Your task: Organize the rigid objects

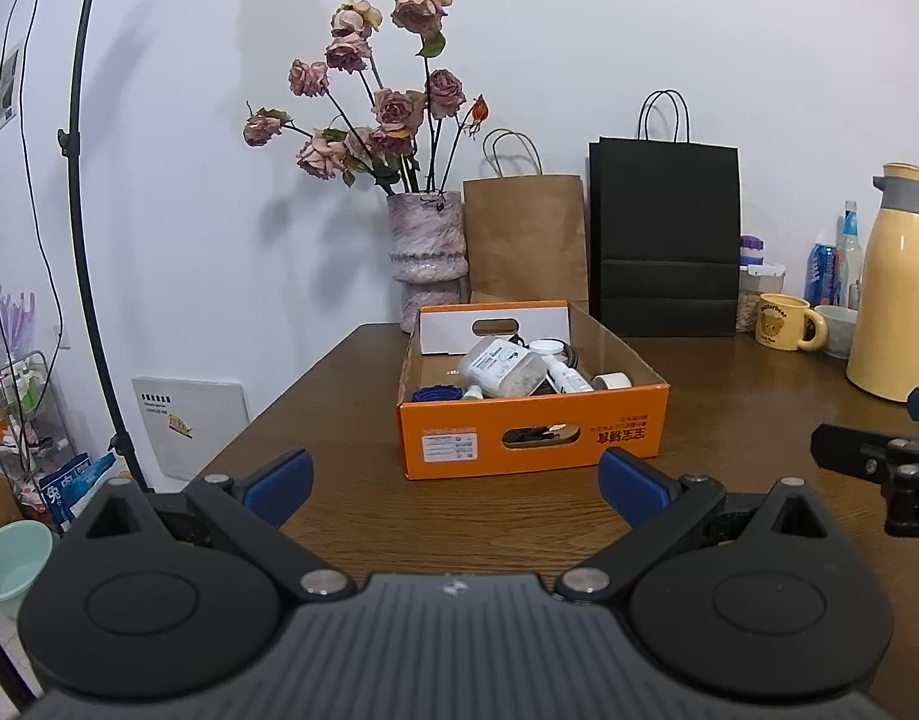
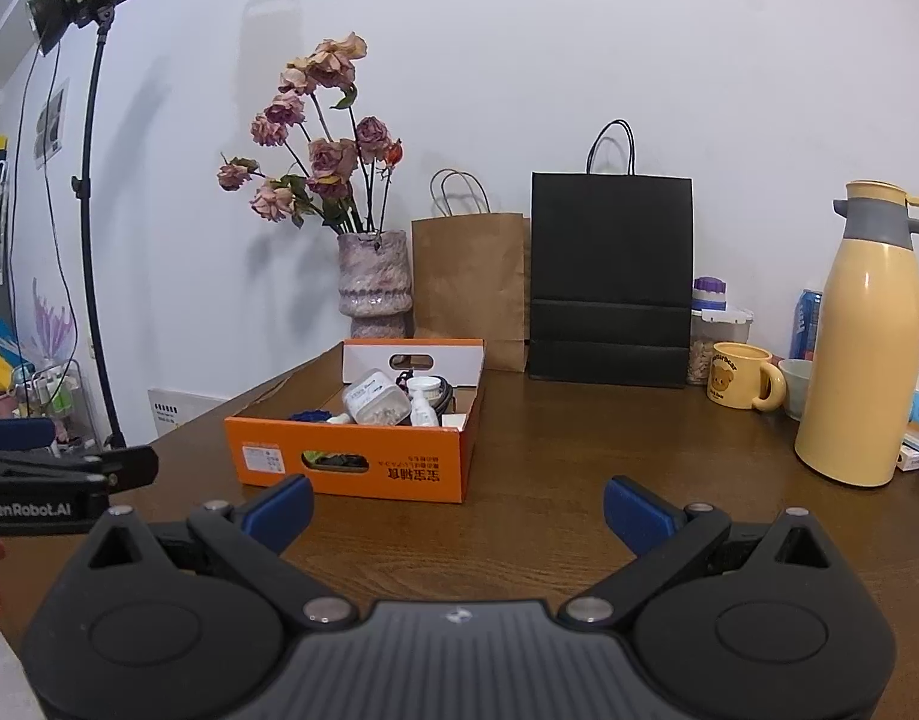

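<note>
An orange cardboard box [image 1: 531, 432] stands on the brown wooden table [image 1: 459, 516]; it also shows in the right wrist view [image 2: 351, 468]. Inside lie a white pill bottle [image 1: 504, 367], a small white dropper bottle [image 1: 570, 378], a white jar [image 1: 546, 348], a blue ring-shaped item [image 1: 438, 393] and dark cables. My left gripper [image 1: 456, 480] is open and empty, just short of the box front. My right gripper [image 2: 459, 507] is open and empty, to the right of the box. Each gripper shows at the edge of the other's view.
Along the wall stand a vase of dried roses [image 1: 426, 252], a brown paper bag [image 1: 522, 240], a black paper bag [image 1: 666, 240], a yellow mug [image 2: 738, 383], a yellow thermos [image 2: 861, 348], jars and bottles. A light stand [image 1: 78, 210] rises left of the table.
</note>
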